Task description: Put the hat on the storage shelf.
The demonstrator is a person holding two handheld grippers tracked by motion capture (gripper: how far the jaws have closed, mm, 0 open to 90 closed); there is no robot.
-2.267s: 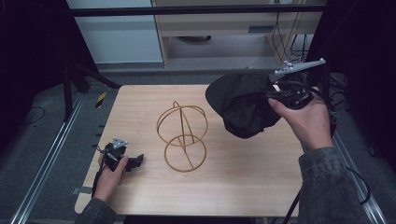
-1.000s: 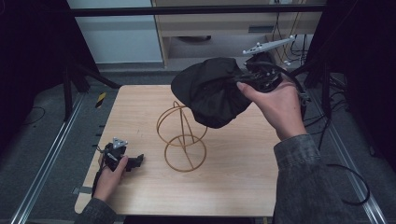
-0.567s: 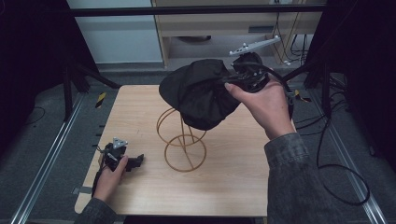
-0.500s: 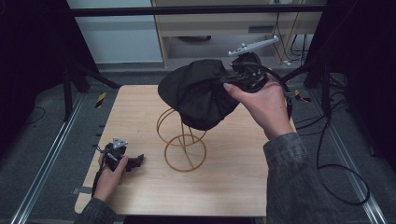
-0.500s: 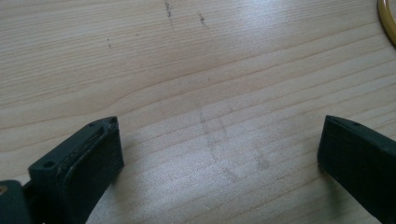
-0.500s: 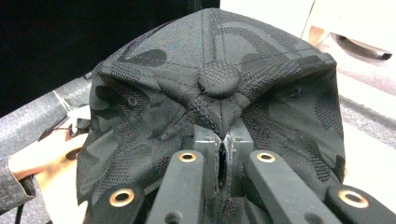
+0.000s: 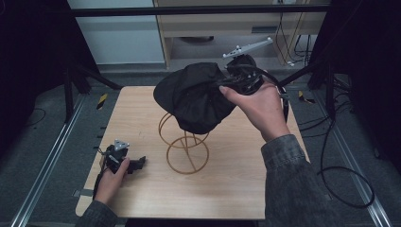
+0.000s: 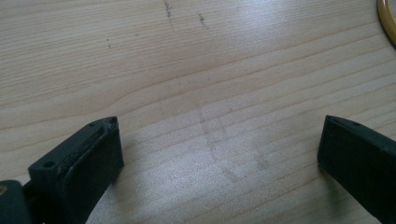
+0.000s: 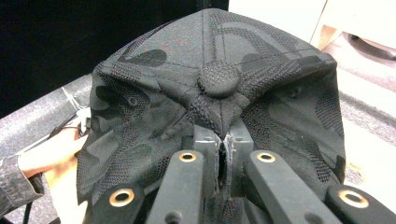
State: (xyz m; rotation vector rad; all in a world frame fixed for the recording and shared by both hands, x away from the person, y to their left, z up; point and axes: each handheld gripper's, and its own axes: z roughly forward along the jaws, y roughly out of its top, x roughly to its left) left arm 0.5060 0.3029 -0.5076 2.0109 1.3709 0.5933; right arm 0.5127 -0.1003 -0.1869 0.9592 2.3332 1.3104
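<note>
We hold the black cap (image 7: 196,97) up in the right gripper (image 7: 241,80), whose jaws are clamped together on a fold of the crown fabric just below the top button (image 9: 218,79), so the cap hangs forward from the jaw tips with its open side facing down. That grip makes sense, we judge, because it leaves the inside of the cap free to drop over the round top of the gold wire stand (image 7: 185,142) beneath it. In the high view the cap covers the upper loops of the stand; whether the fabric already rests on the wire we cannot tell. Our left gripper (image 7: 124,161) lies low on the wooden table (image 7: 236,189), near the ring base of the stand (image 8: 387,18) but apart from it. Its jaws stand wide apart with only bare wood between them. We take it to be parked there out of the way, ready to steady the stand should the cap tip it.
</note>
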